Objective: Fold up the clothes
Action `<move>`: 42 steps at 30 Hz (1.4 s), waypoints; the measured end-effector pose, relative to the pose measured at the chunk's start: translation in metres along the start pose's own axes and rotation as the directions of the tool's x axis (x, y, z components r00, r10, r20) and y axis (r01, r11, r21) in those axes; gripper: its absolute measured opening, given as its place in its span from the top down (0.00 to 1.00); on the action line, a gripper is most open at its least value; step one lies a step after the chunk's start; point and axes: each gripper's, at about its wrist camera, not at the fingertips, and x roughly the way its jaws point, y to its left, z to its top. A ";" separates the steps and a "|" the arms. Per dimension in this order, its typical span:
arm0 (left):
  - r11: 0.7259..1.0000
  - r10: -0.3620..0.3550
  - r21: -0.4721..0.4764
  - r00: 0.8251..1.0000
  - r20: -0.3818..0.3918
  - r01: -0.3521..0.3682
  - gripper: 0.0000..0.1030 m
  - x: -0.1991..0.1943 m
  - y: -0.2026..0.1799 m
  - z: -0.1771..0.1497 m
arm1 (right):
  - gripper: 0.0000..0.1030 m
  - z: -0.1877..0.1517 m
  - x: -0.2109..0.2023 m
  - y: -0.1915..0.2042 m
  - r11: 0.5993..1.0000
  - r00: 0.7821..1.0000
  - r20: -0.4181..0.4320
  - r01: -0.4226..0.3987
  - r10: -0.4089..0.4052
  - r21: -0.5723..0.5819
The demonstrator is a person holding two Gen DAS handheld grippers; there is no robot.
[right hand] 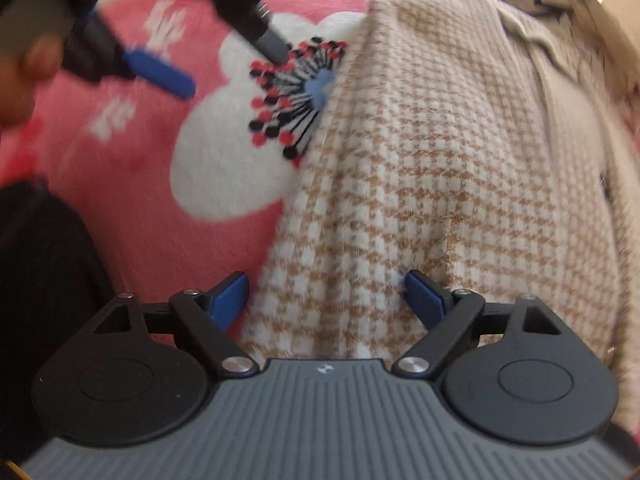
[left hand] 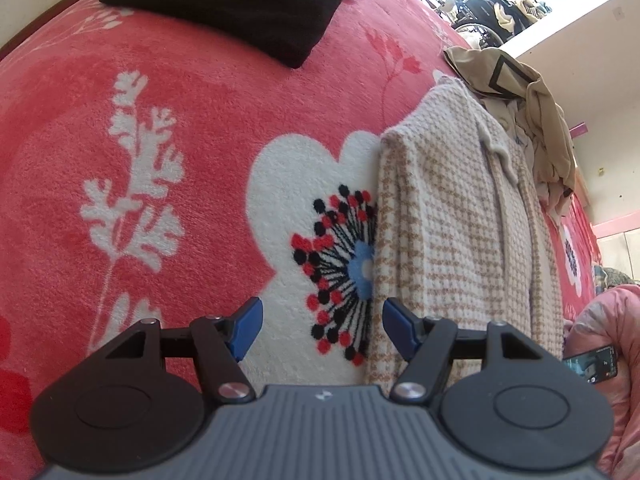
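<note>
**Sweater partly folded, more clothes waiting**

A pink floral blanket [left hand: 160,160] spreads ahead of both tools. The houndstooth sweater [right hand: 440,160] lies narrowed lengthwise, apparently half-folded. The right gripper [right hand: 326,300], jaws apart, straddles its near edge; the left gripper [left hand: 322,330], also apart, sits just beside it. A beige pile [left hand: 532,112] beyond looks unfolded.

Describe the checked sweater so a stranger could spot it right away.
Start at the pink floral blanket covering the bed. The sweater lies beside its big white flower. Its tan-and-cream houndstooth knit separates it from the black folded garment and plain beige pile.
</note>
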 end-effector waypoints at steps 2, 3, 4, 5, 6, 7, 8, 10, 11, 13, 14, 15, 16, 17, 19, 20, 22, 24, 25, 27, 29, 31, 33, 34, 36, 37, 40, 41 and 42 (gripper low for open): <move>1.000 0.000 0.007 1.000 0.003 0.000 0.35 0.001 0.000 0.002 | 0.21 -0.002 -0.001 0.003 0.999 0.999 0.000 0.032 -0.032 -0.030; 1.000 -0.002 0.011 1.000 0.005 0.002 0.35 0.001 0.000 0.002 | 0.24 -0.003 -0.003 0.004 0.998 0.999 0.001 0.046 -0.046 -0.040; 1.000 -0.004 0.015 1.000 0.007 0.003 0.35 0.002 -0.001 0.003 | 0.30 -0.004 -0.004 0.005 0.997 0.998 0.001 0.059 -0.059 -0.046; 1.000 -0.005 0.020 1.000 0.007 0.005 0.35 0.004 -0.002 0.005 | 0.34 -0.005 -0.006 0.005 0.996 0.997 0.003 0.073 -0.073 -0.050; 1.000 -0.007 0.026 1.000 0.006 0.007 0.35 0.006 -0.003 0.006 | 0.44 -0.006 -0.008 0.005 0.994 0.996 0.006 0.090 -0.090 -0.055; 0.999 -0.009 0.033 1.000 0.004 0.008 0.35 0.008 -0.004 0.007 | 0.54 -0.006 -0.011 0.003 0.993 0.995 0.008 0.103 -0.103 -0.054; 0.999 -0.009 0.043 1.000 0.001 0.009 0.35 0.011 -0.006 0.008 | 0.58 -0.006 -0.015 0.000 0.993 0.994 0.011 0.113 -0.113 -0.044; 0.998 -0.010 0.063 1.000 -0.004 0.010 0.35 0.017 -0.011 0.011 | 0.64 -0.007 -0.021 -0.005 0.991 0.991 0.024 0.131 -0.130 -0.031; 0.997 -0.010 0.070 1.000 -0.006 0.010 0.35 0.020 -0.013 0.012 | 0.64 -0.008 -0.024 -0.006 0.989 0.990 0.032 0.141 -0.140 -0.031; 0.997 -0.012 0.079 1.000 -0.008 0.013 0.35 0.026 -0.016 0.015 | 0.64 -0.009 -0.023 -0.002 0.986 0.987 0.041 0.157 -0.155 -0.060; 0.997 -0.014 0.081 1.000 -0.007 0.015 0.35 0.028 -0.018 0.016 | 0.63 -0.010 -0.020 0.002 0.983 0.986 0.041 0.165 -0.162 -0.076; 0.996 -0.016 0.084 1.000 -0.005 0.017 0.35 0.030 -0.020 0.017 | 0.62 -0.010 -0.015 0.005 0.980 0.984 0.041 0.176 -0.173 -0.094; 0.996 -0.018 0.086 1.000 -0.002 0.019 0.35 0.032 -0.022 0.017 | 0.61 -0.010 -0.009 0.008 0.976 0.982 0.042 0.187 -0.183 -0.115; 0.996 -0.021 0.088 1.000 0.003 0.021 0.35 0.032 -0.024 0.018 | 0.61 -0.008 -0.006 0.009 0.973 0.981 0.047 0.193 -0.189 -0.129; 0.996 -0.026 0.088 1.000 0.014 0.025 0.35 0.032 -0.028 0.019 | 0.60 -0.005 0.001 0.012 0.967 0.979 0.055 0.205 -0.198 -0.154; 0.996 -0.030 0.086 0.999 0.019 0.028 0.35 0.033 -0.030 0.020 | 0.61 -0.004 0.002 0.009 0.969 0.980 0.054 0.197 -0.190 -0.150; 0.996 -0.034 0.088 0.999 0.031 0.031 0.35 0.034 -0.035 0.024 | 0.72 -0.003 0.000 -0.002 0.981 0.987 0.049 0.156 -0.151 -0.116; 0.994 -0.035 0.106 0.998 0.043 0.030 0.35 0.038 -0.042 0.030 | 0.83 -0.002 -0.006 -0.015 0.989 0.992 0.053 0.120 -0.116 -0.083; 0.993 -0.034 0.117 0.998 0.049 0.028 0.35 0.040 -0.045 0.034 | 0.84 -0.002 -0.010 -0.021 0.992 0.993 0.058 0.105 -0.101 -0.070; 0.990 -0.030 0.137 0.998 0.060 0.022 0.35 0.046 -0.052 0.045 | 0.85 -0.003 -0.018 -0.030 0.997 0.995 0.069 0.075 -0.072 -0.036; 0.989 -0.026 0.147 0.997 0.068 0.016 0.35 0.054 -0.058 0.058 | 0.86 -0.003 -0.025 -0.039 0.999 0.996 0.076 0.044 -0.045 0.009; 0.987 -0.021 0.159 0.997 0.073 0.009 0.35 0.064 -0.065 0.071 | 0.86 -0.001 -0.029 -0.046 0.999 0.997 0.079 0.013 -0.017 0.052; 0.986 -0.028 0.167 0.998 0.056 0.018 0.35 0.078 -0.073 0.084 | 0.86 -0.002 -0.030 -0.052 0.996 0.997 0.079 -0.012 0.005 0.086; 0.985 -0.030 0.172 0.998 0.048 0.021 0.35 0.085 -0.077 0.090 | 0.86 -0.002 -0.031 -0.054 0.995 0.997 0.081 -0.023 0.015 0.099; 0.982 -0.012 0.189 0.999 0.047 0.003 0.35 0.099 -0.085 0.101 | 0.86 -0.001 -0.032 -0.059 0.992 0.996 0.085 -0.039 0.029 0.116; 0.980 0.005 0.199 0.999 0.048 -0.015 0.36 0.107 -0.090 0.106 | 0.86 0.000 -0.032 -0.063 0.991 0.996 0.086 -0.047 0.037 0.125; 0.974 0.036 0.223 0.998 0.059 -0.048 0.38 0.125 -0.101 0.118 | 0.86 0.002 -0.033 -0.072 0.987 0.994 0.087 -0.074 0.061 0.146; 0.972 0.037 0.229 0.997 0.061 -0.050 0.38 0.129 -0.104 0.121 | 0.86 0.003 -0.032 -0.076 0.985 0.994 0.085 -0.083 0.070 0.152; 0.970 0.039 0.237 0.997 0.067 -0.054 0.38 0.132 -0.107 0.123 | 0.86 0.004 -0.032 -0.079 0.983 0.993 0.082 -0.092 0.079 0.158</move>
